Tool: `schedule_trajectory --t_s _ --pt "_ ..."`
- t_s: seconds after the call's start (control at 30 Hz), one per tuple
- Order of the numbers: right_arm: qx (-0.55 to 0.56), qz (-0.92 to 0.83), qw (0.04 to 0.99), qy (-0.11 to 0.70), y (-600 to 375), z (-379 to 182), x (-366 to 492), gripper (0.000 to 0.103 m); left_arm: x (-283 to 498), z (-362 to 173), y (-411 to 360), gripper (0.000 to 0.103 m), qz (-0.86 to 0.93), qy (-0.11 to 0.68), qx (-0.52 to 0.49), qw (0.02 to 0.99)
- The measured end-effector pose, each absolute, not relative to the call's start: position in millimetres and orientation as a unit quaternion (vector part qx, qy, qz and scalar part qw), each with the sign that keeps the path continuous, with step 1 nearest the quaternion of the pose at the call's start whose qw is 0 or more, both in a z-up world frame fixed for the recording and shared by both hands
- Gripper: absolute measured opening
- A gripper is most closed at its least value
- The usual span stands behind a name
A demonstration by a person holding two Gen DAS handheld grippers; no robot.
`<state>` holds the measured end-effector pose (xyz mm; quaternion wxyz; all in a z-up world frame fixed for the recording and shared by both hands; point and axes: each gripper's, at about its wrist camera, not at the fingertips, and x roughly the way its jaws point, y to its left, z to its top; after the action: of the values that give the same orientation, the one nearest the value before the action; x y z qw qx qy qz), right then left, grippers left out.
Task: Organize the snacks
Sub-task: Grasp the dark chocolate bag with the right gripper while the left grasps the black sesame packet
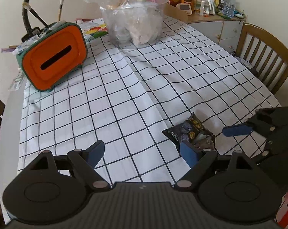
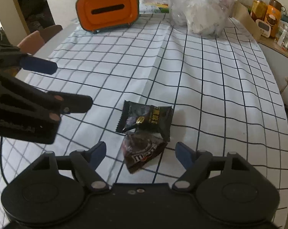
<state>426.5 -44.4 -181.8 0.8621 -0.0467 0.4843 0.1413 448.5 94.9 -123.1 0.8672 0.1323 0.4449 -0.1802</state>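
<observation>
Right gripper (image 2: 140,152) is sitting wide, jaws straddling the brown M&M's packet (image 2: 142,154) without pressing on it, nothing held; left gripper (image 1: 144,152) is also standing wide and empty over bare tablecloth (image 1: 124,95), its right pad just beside the black snack packet (image 1: 189,131); both packets are lying near the table's near edge, toward its right side, the black one overlapping the far tip of the brown one (image 2: 144,120); main risk as I'm judging it: closing on the brown packet is likely dragging the black one along or pinching both, since they're touching; second risk: the foil is looking slick and puffy, so a shallow pinch could be squirting it out; third: the two grippers are working close together, so a collision is plausible; the cloth is also creased, so low pads could be snagging it; containers: the clear plastic bag (image 1: 134,19) at the far edge is holding pale wrapped items plus a few colourful ones on top, exact contents not readable; the orange tissue box (image 1: 52,57) near the far left corner is showing a dark slot, contents not visible.
</observation>
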Motion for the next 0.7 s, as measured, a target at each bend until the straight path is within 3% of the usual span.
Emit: schedule_trajectory --t_s 0.33,0.6,0.7 --pt "-0.048 0.141 0.863 0.483 -40.6 -193.5 432.9 0.061 460.6 -137.0 80.4 0.086 -0.208 0.443 0.167 0.856" --pt "-0.049 0.156 0.866 0.473 -46.1 -193.7 429.0 0.038 466.5 -148.1 67.5 0.086 -0.236 0.445 0.185 0.844" --pt "-0.036 0.166 0.864 0.475 -51.8 -192.5 428.0 0.034 468.6 -149.7 61.2 0.086 -0.25 0.444 0.19 0.839"
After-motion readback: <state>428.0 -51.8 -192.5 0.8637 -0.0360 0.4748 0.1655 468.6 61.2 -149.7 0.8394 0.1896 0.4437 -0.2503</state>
